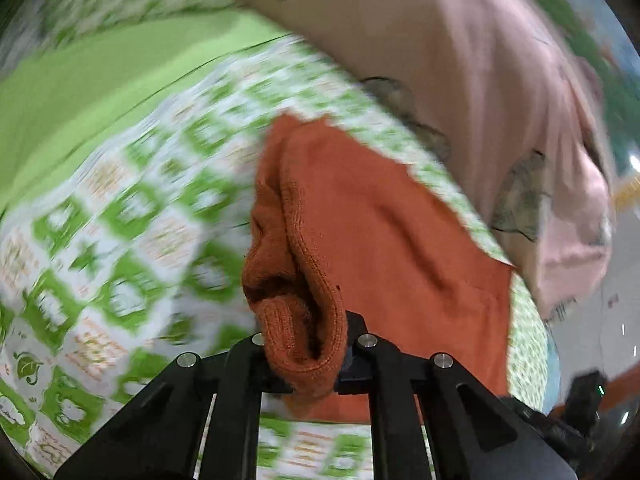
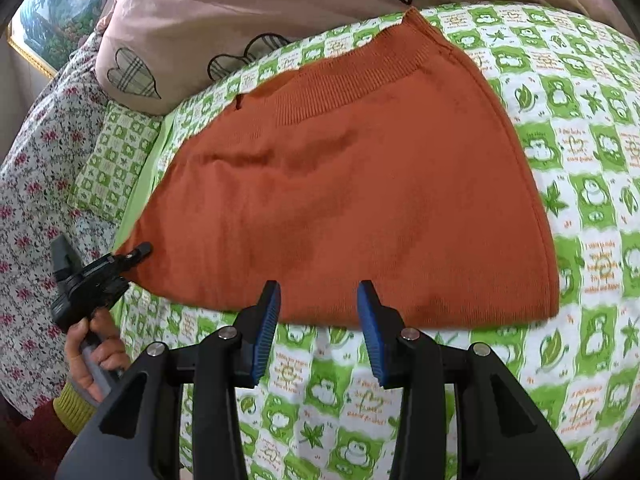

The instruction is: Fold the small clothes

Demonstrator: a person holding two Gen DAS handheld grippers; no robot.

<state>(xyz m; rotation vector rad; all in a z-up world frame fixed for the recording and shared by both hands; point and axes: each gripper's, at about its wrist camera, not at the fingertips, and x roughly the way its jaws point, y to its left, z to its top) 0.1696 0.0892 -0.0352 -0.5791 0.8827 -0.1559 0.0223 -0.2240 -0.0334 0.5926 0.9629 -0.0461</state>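
Your left gripper pinches the orange knit garment's corner on the green-patterned bedsheet; right gripper hangs spread, empty, so carry that corner across evenly, keeping the fabric flat.

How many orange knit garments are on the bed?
1. The orange knit garment lies spread on the green-patterned sheet, one corner pinched in the left gripper. Others may lie outside the views.
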